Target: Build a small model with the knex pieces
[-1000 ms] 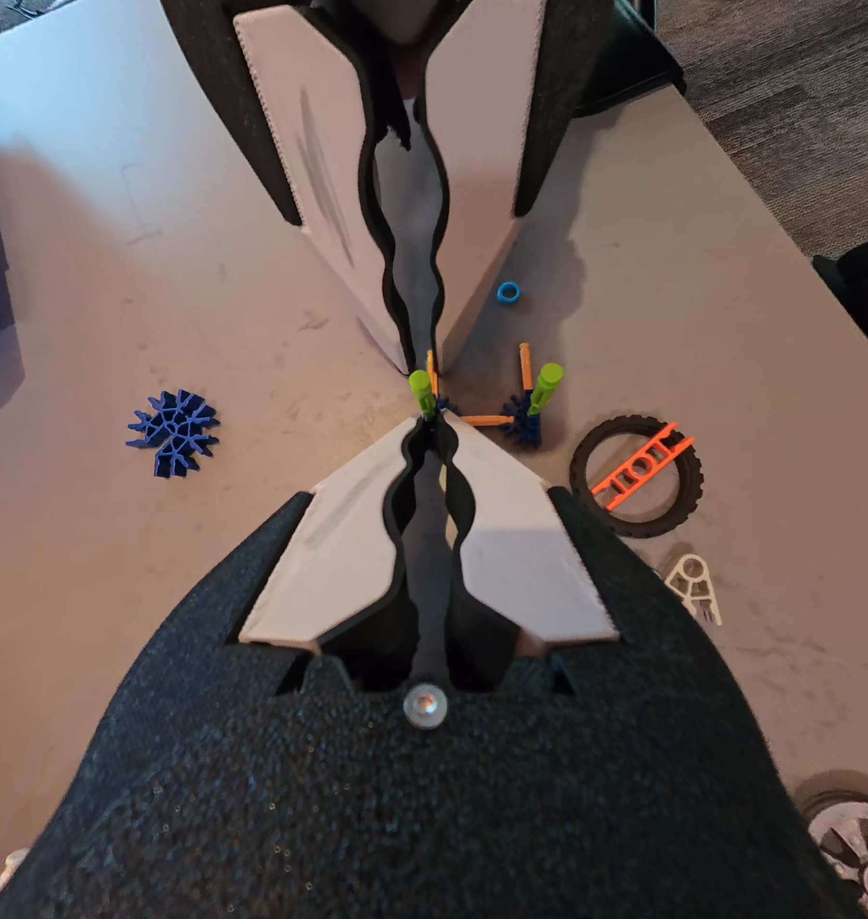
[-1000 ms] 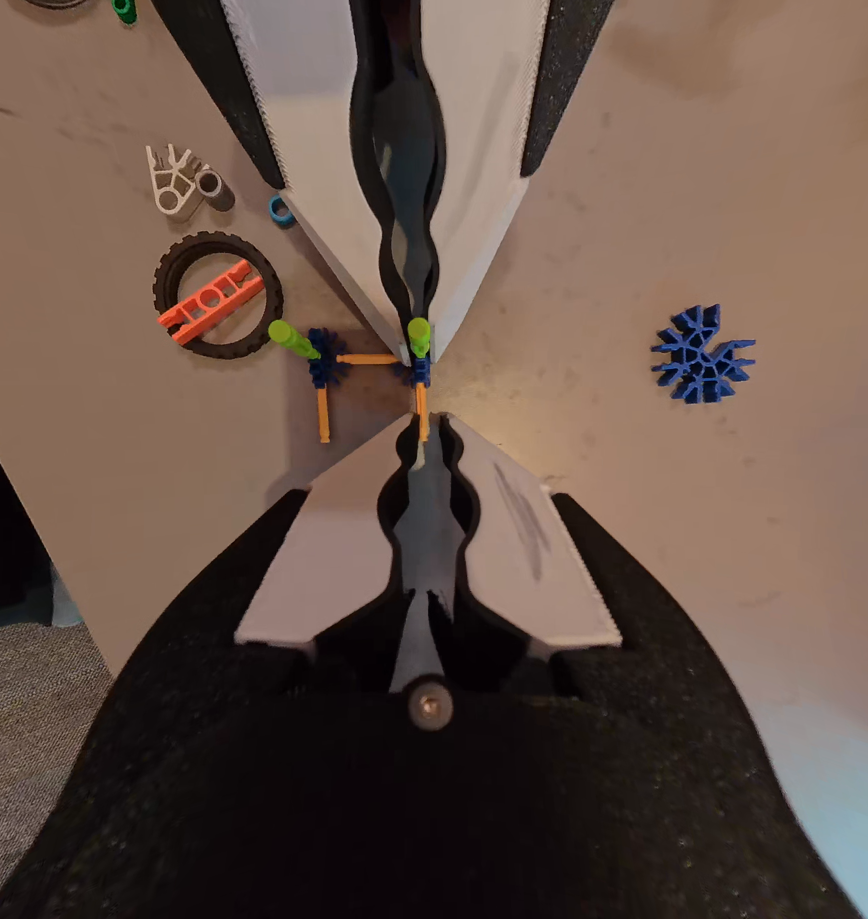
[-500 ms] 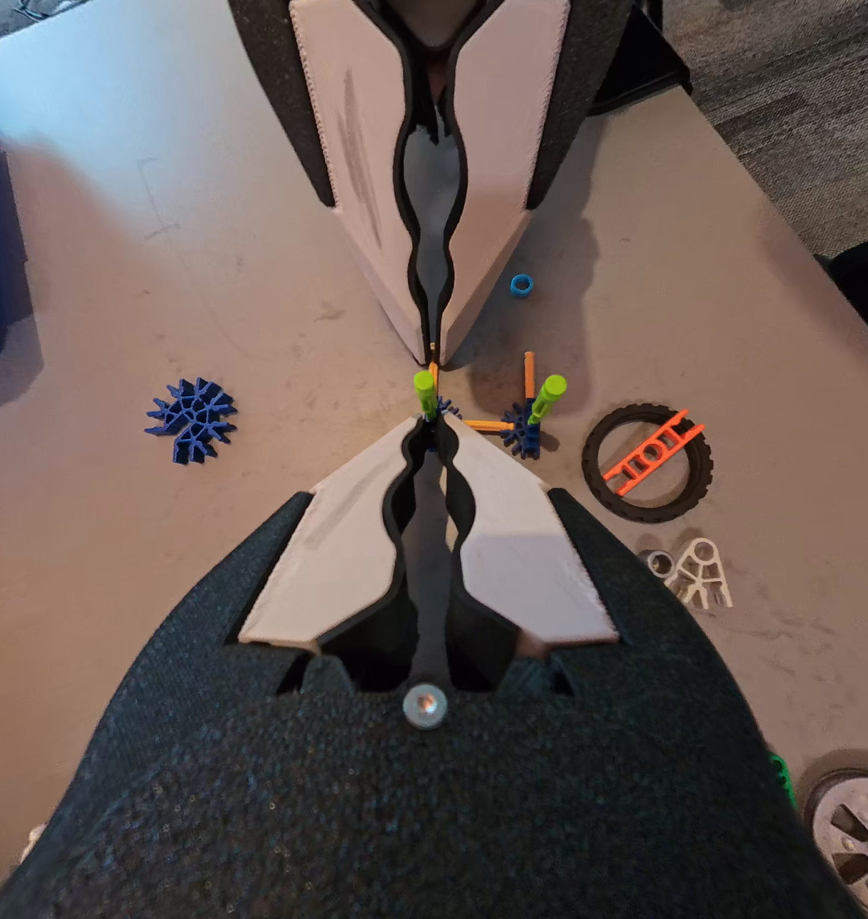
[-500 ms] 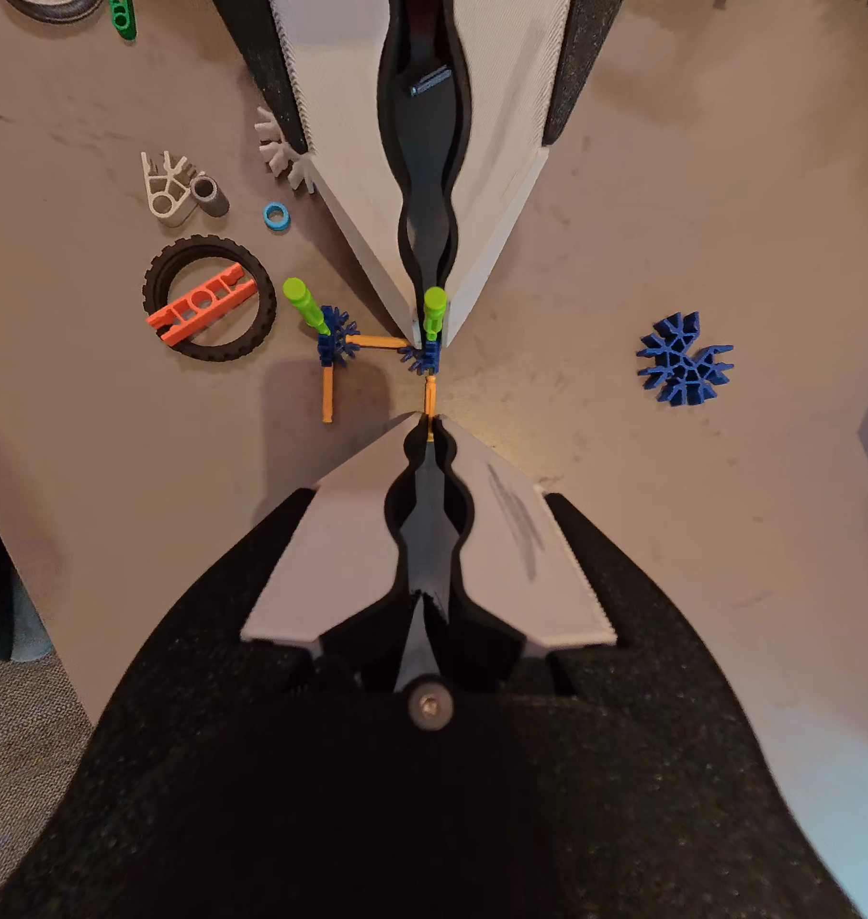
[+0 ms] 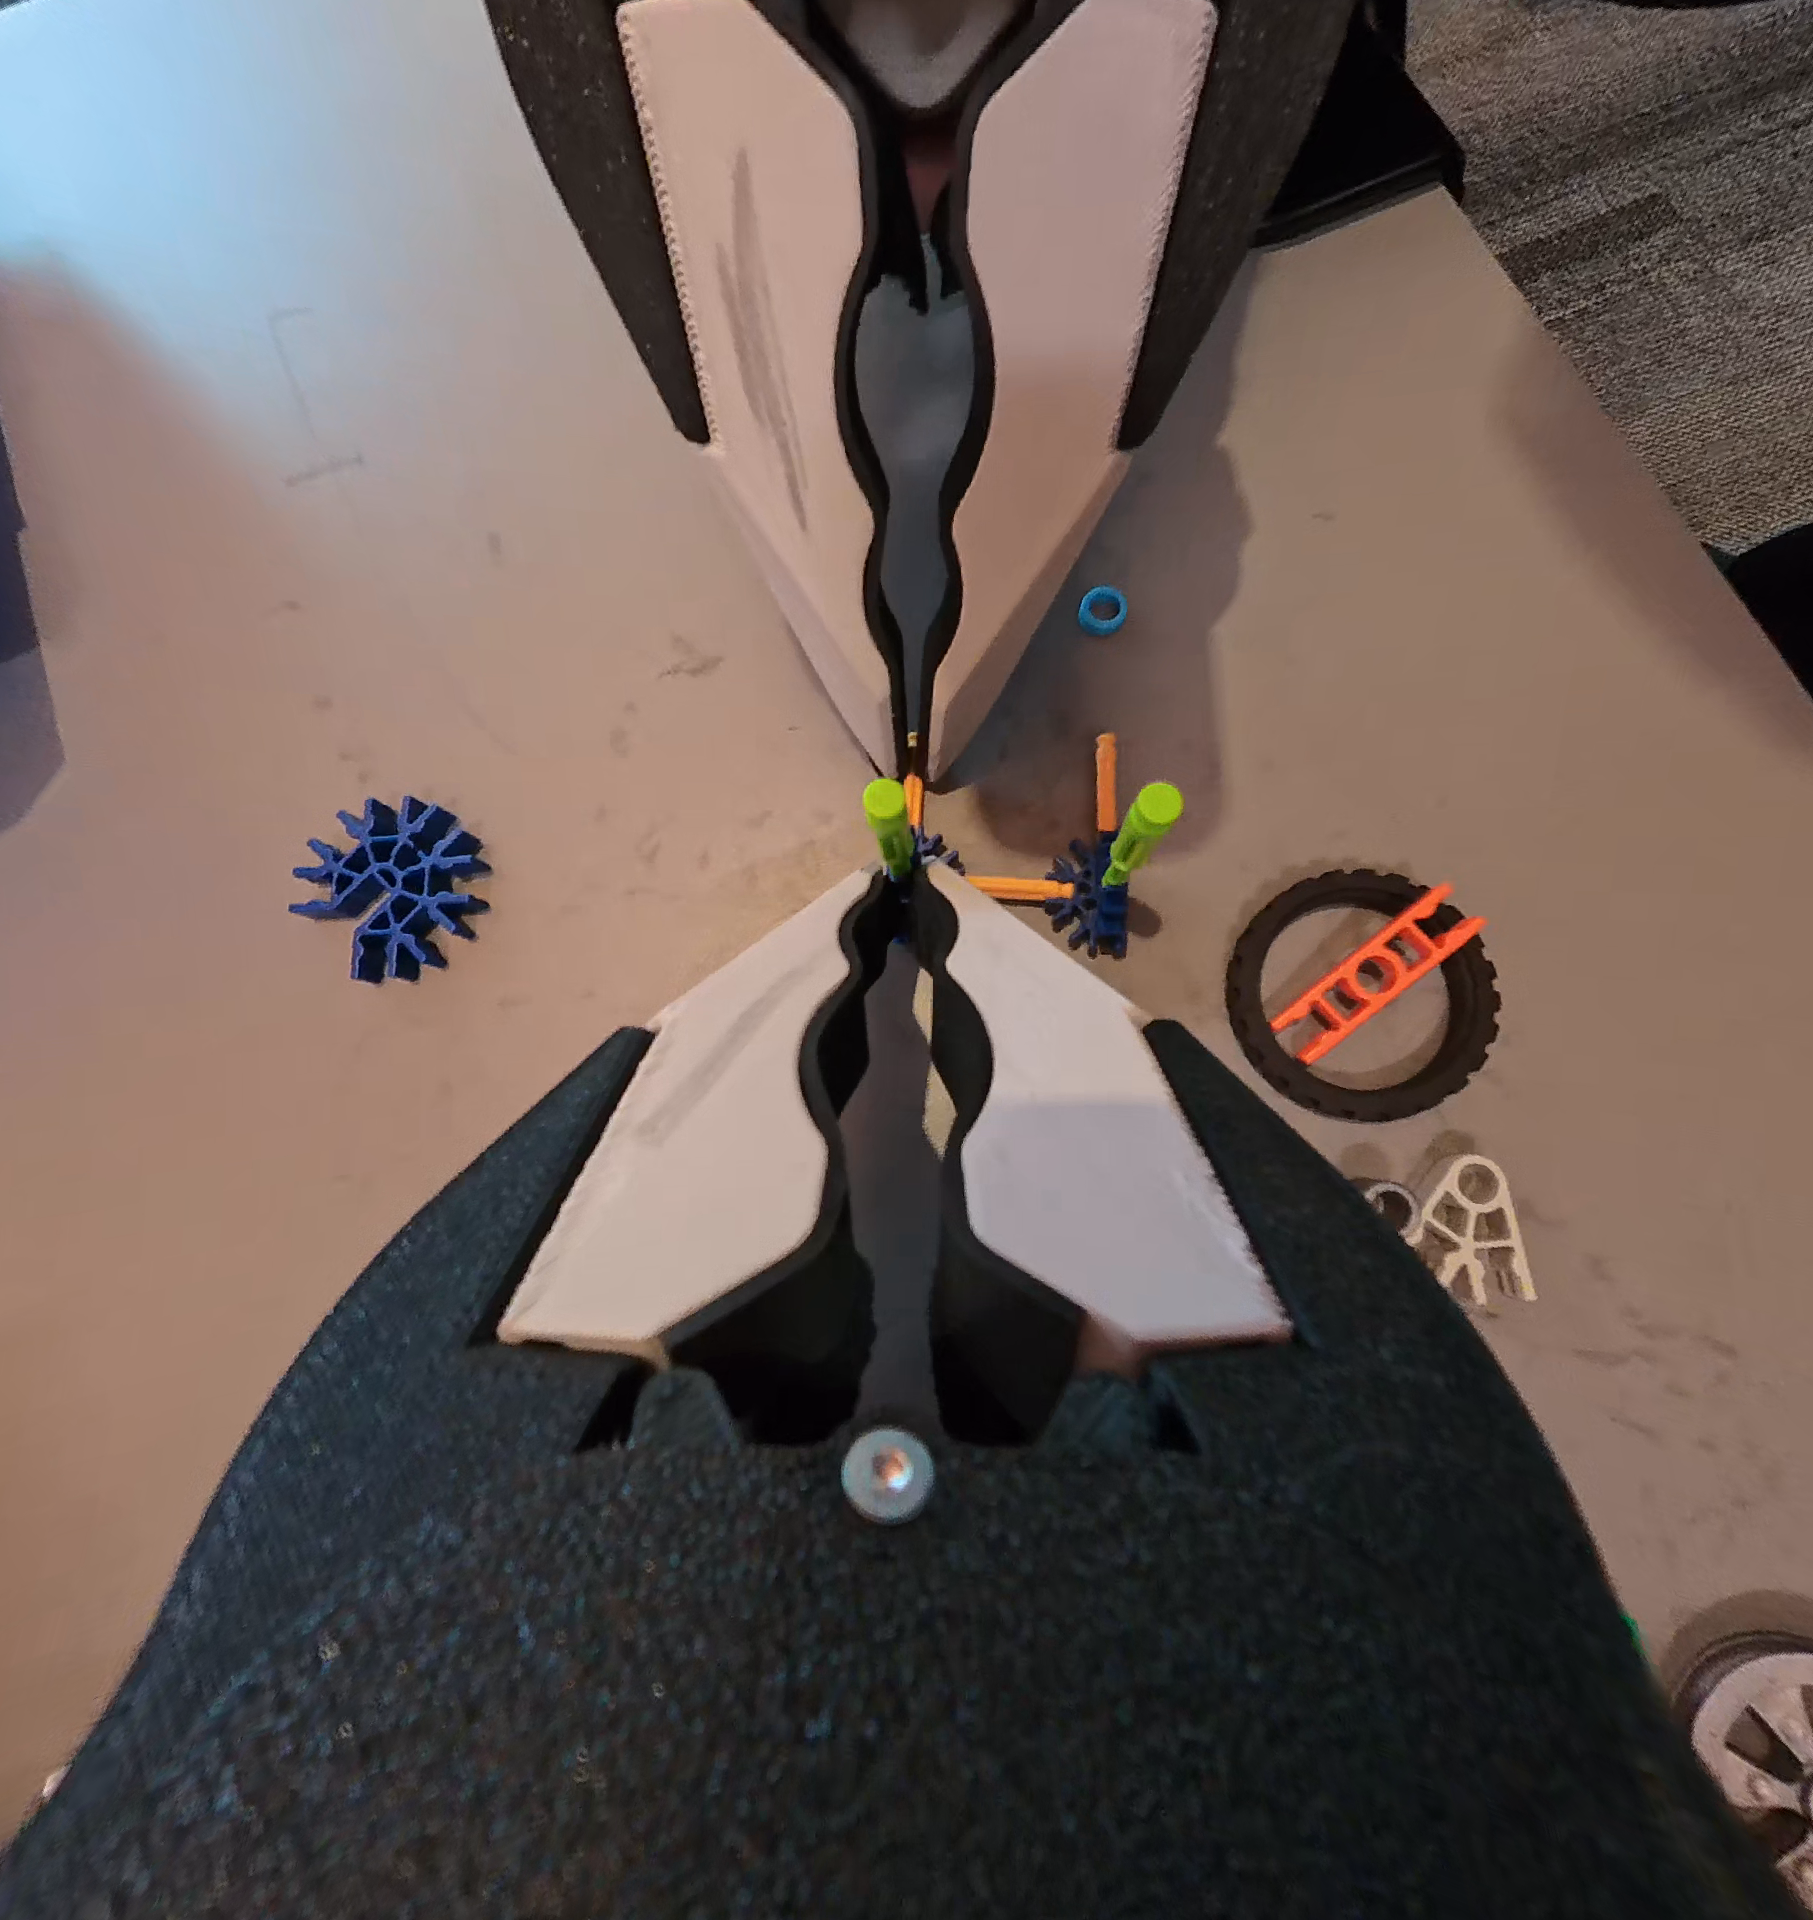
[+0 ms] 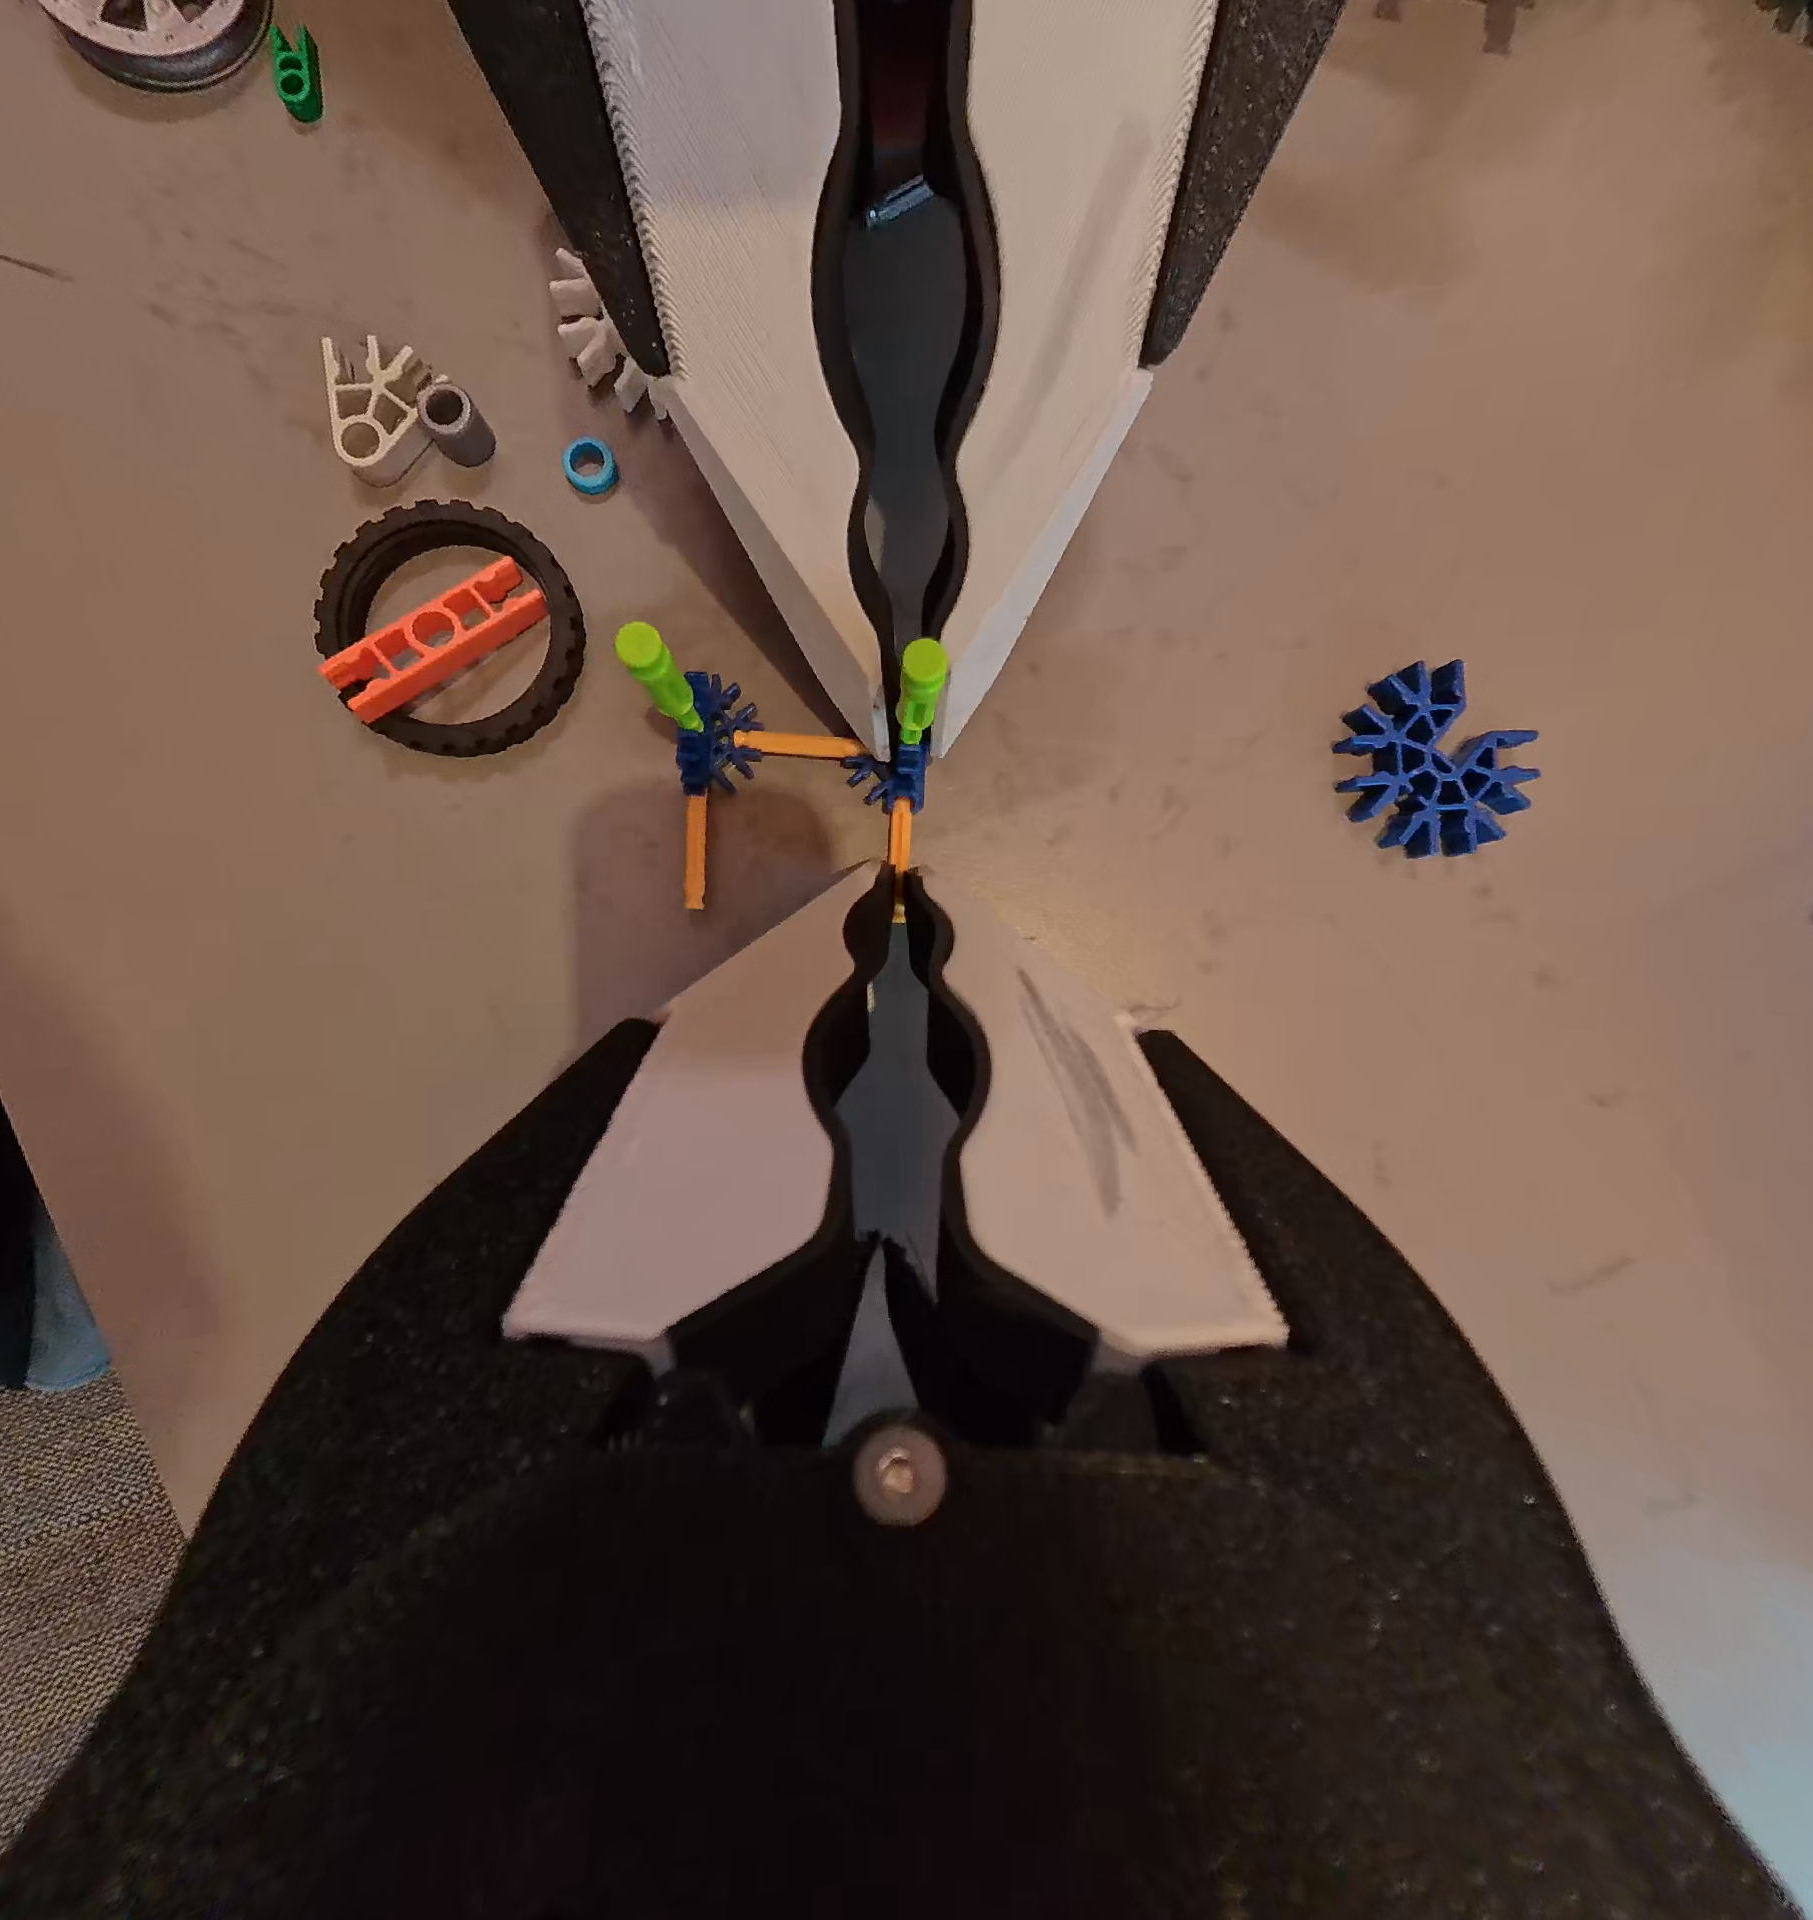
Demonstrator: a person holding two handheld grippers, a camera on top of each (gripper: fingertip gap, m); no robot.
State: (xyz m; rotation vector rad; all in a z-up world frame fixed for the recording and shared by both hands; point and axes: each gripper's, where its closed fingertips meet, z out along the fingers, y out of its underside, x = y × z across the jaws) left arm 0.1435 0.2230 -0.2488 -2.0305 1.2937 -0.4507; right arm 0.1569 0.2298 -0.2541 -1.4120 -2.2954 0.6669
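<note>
A small rod-and-connector assembly lies on the tan table [image 5: 466, 520]. It has two blue snowflake connectors joined by an orange rod [image 5: 1016, 886], each with an upright green rod. My left gripper [image 5: 897, 885] is shut on the near blue connector [image 6: 897, 774], beside its green rod [image 5: 884, 816]. My right gripper [image 6: 897, 878] comes in from the opposite side and is shut on the orange rod [image 6: 899, 831] sticking out of that connector. The second connector [image 5: 1089, 904] with its green rod [image 5: 1141, 826] is held by nothing. A loose blue connector [image 5: 393, 888] lies apart on the table; it also shows in the right wrist view [image 6: 1437, 764].
Near the assembly lie a black tyre [image 5: 1364, 1101] with an orange-red beam [image 5: 1375, 971] across it, a small blue ring [image 5: 1102, 610], a white connector [image 5: 1473, 1231] and a grey spacer [image 6: 457, 421]. A wheel [image 5: 1785, 1756] and a green piece [image 6: 297, 73] lie farther off. Carpet [image 5: 1660, 260] lies past the table edge. The grippers are tip to tip, or close to it.
Both grippers have stayed shut on the assembly. The right gripper has swung from a slant to straight opposite the left, and both views have shifted slightly over the table.
</note>
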